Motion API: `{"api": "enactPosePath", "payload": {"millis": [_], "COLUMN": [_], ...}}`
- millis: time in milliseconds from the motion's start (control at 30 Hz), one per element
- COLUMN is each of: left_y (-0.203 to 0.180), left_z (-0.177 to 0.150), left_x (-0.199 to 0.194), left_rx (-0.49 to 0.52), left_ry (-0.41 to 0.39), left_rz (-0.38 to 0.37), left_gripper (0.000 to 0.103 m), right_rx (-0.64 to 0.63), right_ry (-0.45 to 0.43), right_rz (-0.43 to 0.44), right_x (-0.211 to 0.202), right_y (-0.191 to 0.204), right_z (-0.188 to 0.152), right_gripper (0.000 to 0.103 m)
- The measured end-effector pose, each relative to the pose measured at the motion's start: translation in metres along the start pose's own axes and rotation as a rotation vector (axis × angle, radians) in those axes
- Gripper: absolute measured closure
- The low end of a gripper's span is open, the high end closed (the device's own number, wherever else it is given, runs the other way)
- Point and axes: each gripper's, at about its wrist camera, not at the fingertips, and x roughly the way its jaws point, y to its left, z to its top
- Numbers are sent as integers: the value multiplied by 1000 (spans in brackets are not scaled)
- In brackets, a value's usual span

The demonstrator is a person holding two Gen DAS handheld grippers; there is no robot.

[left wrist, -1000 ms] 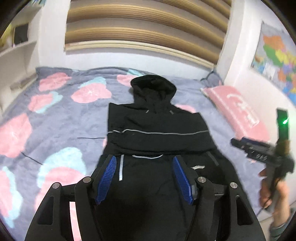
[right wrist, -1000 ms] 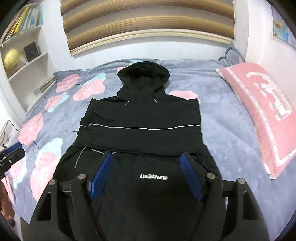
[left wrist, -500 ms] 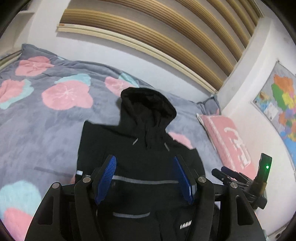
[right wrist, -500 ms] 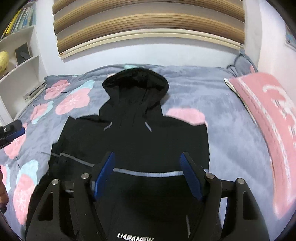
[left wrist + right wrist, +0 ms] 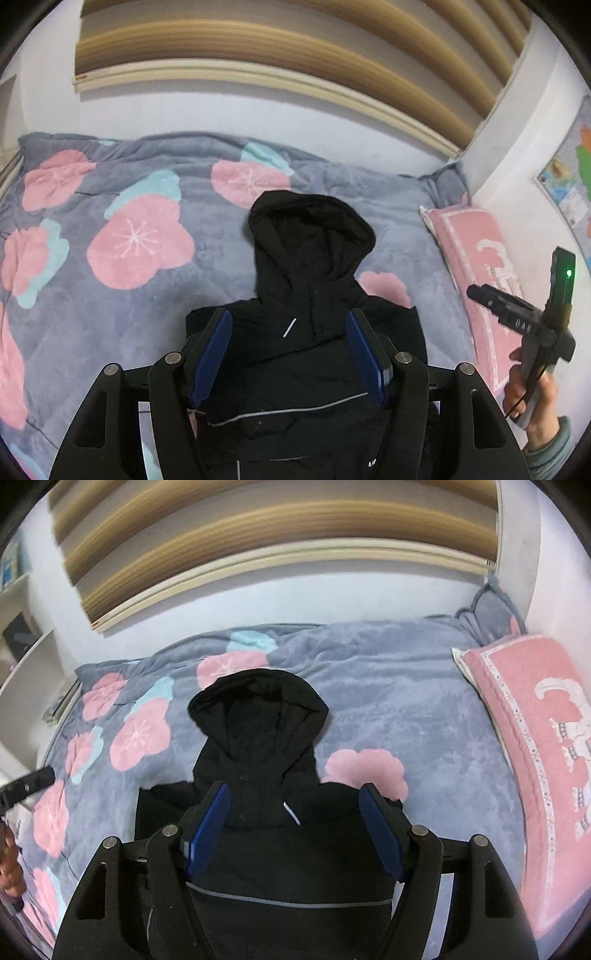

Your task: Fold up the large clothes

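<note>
Showing a mid-fold stage: the black hoodie lies flat on the bed, hood pointing toward the far wall, its body already narrowed to a rough rectangle with no sleeves spread to the sides. The left hand-held gripper hangs above the shoulder area, blue pads apart and nothing between them; it holds no cloth. The right hand-held gripper hangs likewise above the collar, jaws apart and empty. In the left view the right unit appears at the right edge in a hand, beside the pink pillow, clear of the garment.

Judged step: both tools are positioned near the hood end, between folds. The likely next move is to bring the hood down over the body, or to take the two shoulder corners for a crosswise fold. Either calls for lowering both tools to the cloth, one at each side of the neck, closing on a top layer only, and carrying both ends evenly so the reflective stripe stays straight.

Legible writing: white letters at the bottom edge of the left view, on the hoodie, are cut off and cannot be read. The right unit's body carries small characters, too small to make out. The pillow bears a white motif, not readable as text. A map hangs on the right wall; its labels are not legible.
</note>
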Motion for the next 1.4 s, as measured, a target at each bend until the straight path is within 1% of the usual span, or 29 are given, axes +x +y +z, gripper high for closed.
{"api": "enactPosePath", "payload": {"millis": [100, 267, 400, 500, 567, 600, 633, 667, 700, 733, 767, 833, 867, 900, 933, 967, 1000, 1033, 1067, 1100, 1133, 1167, 1200, 1233, 1267, 1300, 1333, 1367, 1400], "left_y": [6, 23, 34, 39, 41, 44, 48, 56, 77, 92, 105, 118, 121, 122, 122, 124, 125, 126, 125, 121, 119, 117, 113, 111, 108, 107, 106, 106, 106], "left_z": [17, 47, 67, 82, 93, 98, 102, 106, 109, 110, 109, 99, 91, 80, 73, 63, 55, 46, 42, 44, 46, 48, 49, 49, 47, 44, 41, 39, 40], "left_x": [33, 131, 211, 256, 283, 297, 307, 316, 322, 317, 303, 270, 263, 264, 272, 291, 313, 334, 341, 336, 331, 324, 313, 300, 287, 273, 258, 244, 229], "left_rx": [-8, -43, -62, -74, -78, -88, -103, -129, -223, -300, -346, -351, -342, -319, -299, -269, -247, -226, -202, -178, -166, -151, -121, -84, -51, -13, 24, 52, 66], "left_ry": [31, 88, 90, 105, 95, 95, 100, 108, 144, 130, 92, 41, 38, 65, 95, 156, 221, 281, 274, 247, 244, 243, 234, 212, 192, 175, 160, 142, 115], "left_rz": [12, 32, 40, 54, 71, 96, 125, 144, 68, -13, -85, -174, -193, -184, -152, -83, -40, -32, -38, -38, -34, -33, -37, -27, -12, 7, 25, 29, 15], "left_gripper": [37, 37, 37, 38, 38, 38, 60, 87, 96, 96, 96, 96, 95, 95, 95, 94, 92, 91, 91, 90, 89, 88, 84, 78, 72, 60, 52, 51, 51], "right_rx": [12, 50, 49, 51, 58, 60, 54, 34, 18, 17, 7, -29, -47, -64, -77, -79, -72, -62, -42, -14, 4, 16, 18, 18, 19, 13, 1, -12, -26], "right_ry": [52, 131, 149, 149, 163, 180, 207, 243, 245, 221, 183, 114, 92, 94, 116, 149, 201, 257, 304, 311, 308, 300, 292, 290, 281, 264, 247, 227, 192], "right_rz": [-11, -8, -22, -36, -39, -39, -29, -18, -22, 7, 45, 85, 84, 64, 45, 32, 17, 19, 41, 51, 62, 82, 98, 117, 143, 163, 170, 174, 185], "right_x": [45, 133, 203, 239, 262, 274, 286, 297, 298, 290, 274, 245, 237, 240, 252, 267, 288, 309, 324, 327, 323, 315, 306, 294, 279, 263, 250, 238, 221], "right_y": [-10, -29, -38, -42, -44, -44, -44, -44, -47, -51, -55, -58, -58, -56, -54, -54, -56, -58, -61, -65, -67, -70, -72, -74, -78, -81, -82, -83, -82], "right_z": [21, 34, 46, 55, 62, 63, 65, 67, 71, 74, 77, 72, 64, 53, 43, 35, 26, 19, 13, 12, 15, 19, 22, 24, 26, 26, 27, 29, 35], "right_gripper": [27, 27, 27, 28, 30, 49, 93, 97, 97, 97, 97, 97, 97, 97, 97, 97, 97, 96, 96, 95, 91, 90, 86, 80, 76, 66, 57, 54, 54]}}
